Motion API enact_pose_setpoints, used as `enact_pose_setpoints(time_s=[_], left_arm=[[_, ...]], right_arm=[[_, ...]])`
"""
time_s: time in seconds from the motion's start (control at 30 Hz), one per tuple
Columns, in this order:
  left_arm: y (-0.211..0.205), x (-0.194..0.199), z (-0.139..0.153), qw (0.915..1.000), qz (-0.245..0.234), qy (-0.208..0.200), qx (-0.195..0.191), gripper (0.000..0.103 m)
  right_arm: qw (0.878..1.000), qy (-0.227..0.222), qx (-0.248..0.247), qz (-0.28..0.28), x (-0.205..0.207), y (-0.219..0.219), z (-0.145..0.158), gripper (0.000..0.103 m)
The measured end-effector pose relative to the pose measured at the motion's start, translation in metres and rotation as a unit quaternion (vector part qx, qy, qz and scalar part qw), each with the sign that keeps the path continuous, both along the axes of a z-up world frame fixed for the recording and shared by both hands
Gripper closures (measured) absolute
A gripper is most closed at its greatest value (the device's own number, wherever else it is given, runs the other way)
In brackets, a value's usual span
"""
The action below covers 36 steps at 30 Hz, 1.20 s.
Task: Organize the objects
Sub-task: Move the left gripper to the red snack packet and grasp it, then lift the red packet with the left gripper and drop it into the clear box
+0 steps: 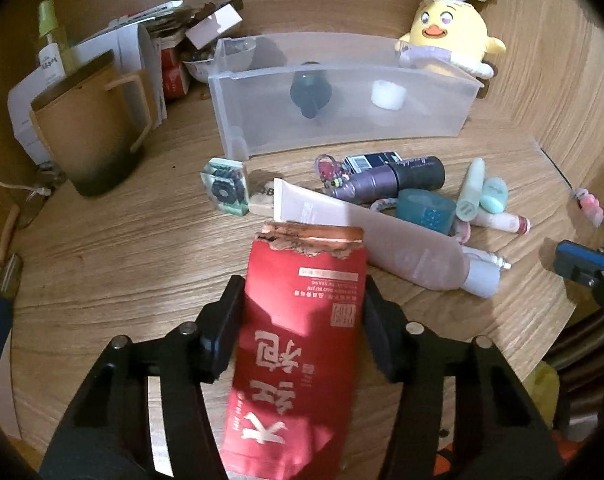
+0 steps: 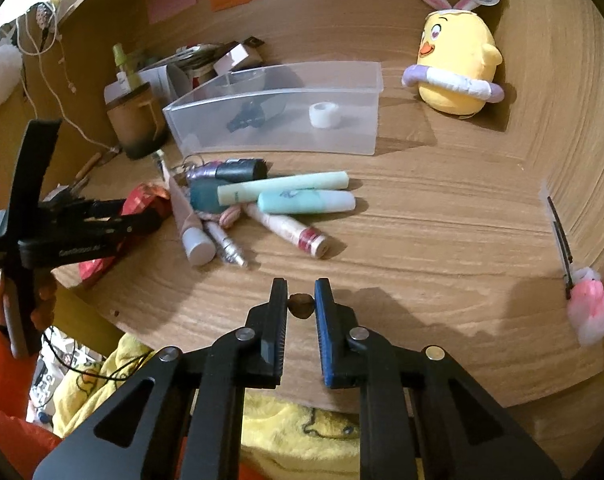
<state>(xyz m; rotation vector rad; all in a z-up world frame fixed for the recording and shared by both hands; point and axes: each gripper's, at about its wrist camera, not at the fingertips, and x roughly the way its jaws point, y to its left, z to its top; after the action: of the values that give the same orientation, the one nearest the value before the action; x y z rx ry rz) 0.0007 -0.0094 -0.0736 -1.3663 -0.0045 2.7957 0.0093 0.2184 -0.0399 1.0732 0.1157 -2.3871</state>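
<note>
My left gripper is shut on a red foil packet with a torn top, held above the wooden desk; it also shows in the right wrist view. My right gripper has its jaws narrowly apart around a small brown object near the desk's front edge; whether it pinches it is unclear. A translucent bin holds a dark object and a white roll. A pile of cosmetics lies in front: a pink tube, a purple bottle, green tubes.
A brown mug and boxes stand at the back left. A yellow plush chick sits at the back right. A pink hair clip lies at the right. A clear block lies near the bin.
</note>
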Motion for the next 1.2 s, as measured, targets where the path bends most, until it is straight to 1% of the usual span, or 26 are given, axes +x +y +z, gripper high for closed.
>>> enact_pose_setpoints(time_s=[0.13, 0.23, 0.53, 0.63, 0.7, 0.83, 1.2], left_arm=[[-0.002, 0.003, 0.004, 0.9999, 0.008, 0.007, -0.002, 0.049], [-0.004, 0.007, 0.013, 0.9997, 0.014, 0.02, 0.0, 0.049], [-0.009, 0.01, 0.052, 0.9972, 0.018, 0.072, 0.012, 0.049], [-0.01, 0.007, 0.063, 0.9956, 0.02, 0.088, 0.026, 0.049], [-0.01, 0.004, 0.071, 0.9944, 0.02, 0.098, 0.035, 0.049], [-0.008, -0.003, 0.084, 0.9922, 0.021, 0.118, 0.036, 0.049], [-0.009, -0.035, 0.115, 0.987, 0.019, 0.158, 0.023, 0.049]], right_arm=[[1.0, 0.005, -0.008, -0.004, -0.007, 0.001, 0.004, 0.09], [1.0, 0.015, -0.015, -0.006, -0.013, 0.001, 0.01, 0.09], [0.998, 0.047, -0.035, -0.012, -0.035, -0.002, 0.032, 0.09], [0.997, 0.06, -0.039, -0.012, -0.044, -0.005, 0.04, 0.09], [0.997, 0.068, -0.044, -0.011, -0.05, -0.008, 0.046, 0.09], [0.995, 0.083, -0.055, -0.009, -0.063, -0.013, 0.059, 0.09], [0.991, 0.121, -0.057, 0.004, -0.096, -0.036, 0.086, 0.09]])
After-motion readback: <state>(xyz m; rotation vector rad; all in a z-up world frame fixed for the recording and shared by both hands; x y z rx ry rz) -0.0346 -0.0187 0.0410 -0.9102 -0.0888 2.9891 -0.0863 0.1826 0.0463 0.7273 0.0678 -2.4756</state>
